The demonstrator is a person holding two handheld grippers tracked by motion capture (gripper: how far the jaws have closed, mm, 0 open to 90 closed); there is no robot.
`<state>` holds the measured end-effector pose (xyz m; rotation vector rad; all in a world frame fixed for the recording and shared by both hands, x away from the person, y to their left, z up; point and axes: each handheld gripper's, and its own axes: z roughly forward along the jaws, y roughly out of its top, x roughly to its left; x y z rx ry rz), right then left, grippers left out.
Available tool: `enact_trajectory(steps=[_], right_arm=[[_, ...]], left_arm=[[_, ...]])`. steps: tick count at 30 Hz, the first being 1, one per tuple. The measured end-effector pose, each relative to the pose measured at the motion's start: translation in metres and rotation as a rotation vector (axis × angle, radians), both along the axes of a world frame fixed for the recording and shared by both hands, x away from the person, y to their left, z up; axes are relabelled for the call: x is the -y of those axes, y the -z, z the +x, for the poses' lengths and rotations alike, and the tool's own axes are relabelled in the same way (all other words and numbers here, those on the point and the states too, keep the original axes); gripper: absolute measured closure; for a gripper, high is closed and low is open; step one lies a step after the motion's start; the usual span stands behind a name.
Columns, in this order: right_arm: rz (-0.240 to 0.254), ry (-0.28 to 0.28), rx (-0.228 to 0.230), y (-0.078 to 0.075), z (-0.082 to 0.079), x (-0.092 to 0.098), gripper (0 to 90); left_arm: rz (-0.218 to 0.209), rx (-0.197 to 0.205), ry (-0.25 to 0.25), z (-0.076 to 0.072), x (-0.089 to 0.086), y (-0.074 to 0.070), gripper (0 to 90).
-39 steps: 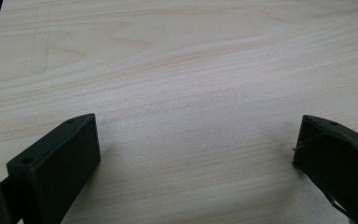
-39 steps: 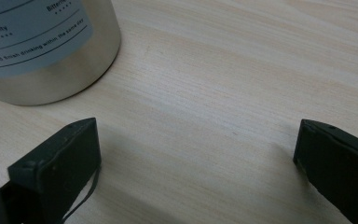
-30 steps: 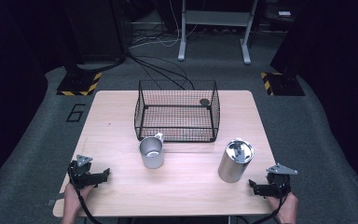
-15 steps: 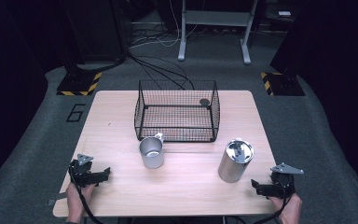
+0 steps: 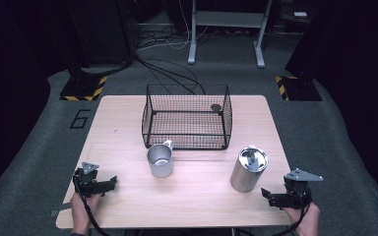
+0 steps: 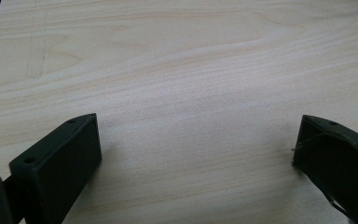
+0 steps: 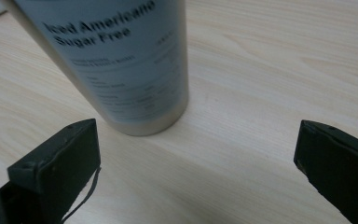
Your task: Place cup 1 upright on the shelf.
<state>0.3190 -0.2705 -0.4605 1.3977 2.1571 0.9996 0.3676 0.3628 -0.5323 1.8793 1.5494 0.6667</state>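
Note:
A tall silver can [image 5: 247,168] stands upright on the wooden table [image 5: 202,196], right of centre; its label reads "Iced Americano Sugar Free" in the right gripper view [image 7: 116,60]. A metal mug [image 5: 160,160] stands upright just in front of a black wire basket [image 5: 187,118]. My right gripper [image 5: 270,196] sits low at the table's front right, open, a little to the can's right and nearer me [image 7: 196,154]. My left gripper [image 5: 109,183] rests at the front left, open over bare wood [image 6: 196,154], well left of the mug.
A small dark round object [image 5: 216,106] lies inside the basket at its back right. Grey carpet surrounds the table, with cables [image 5: 177,73] and a metal stand [image 5: 226,29] behind it. Yellow-black striped blocks [image 5: 83,88] sit on the floor at both back corners.
My right gripper has drifted slightly right and toward the front edge. The left gripper, can, mug and basket have stayed put.

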Motion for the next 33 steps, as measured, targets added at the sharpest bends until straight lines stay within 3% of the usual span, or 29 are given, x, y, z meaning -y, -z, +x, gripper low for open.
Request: enact_trajectory(steps=[14, 22, 24, 33], right_arm=[[0.025, -0.057, 0.043, -0.039, 0.005, -0.027, 0.0], [0.029, -0.063, 0.046, -0.041, 0.006, -0.029, 0.0], [0.041, -0.089, 0.069, -0.05, 0.016, -0.045, 0.0], [0.032, -0.09, 0.107, -0.055, 0.031, -0.056, 0.0]], left_arm=[[0.0, 0.001, -0.001, 0.0, 0.0, 0.0, 0.7], [0.0, 0.003, 0.0, 0.0, 0.0, 0.0, 0.8], [-0.001, 0.001, 0.0, 0.0, 0.0, 0.0, 0.9], [-0.001, 0.002, 0.0, 0.0, 0.0, 0.0, 0.9]])
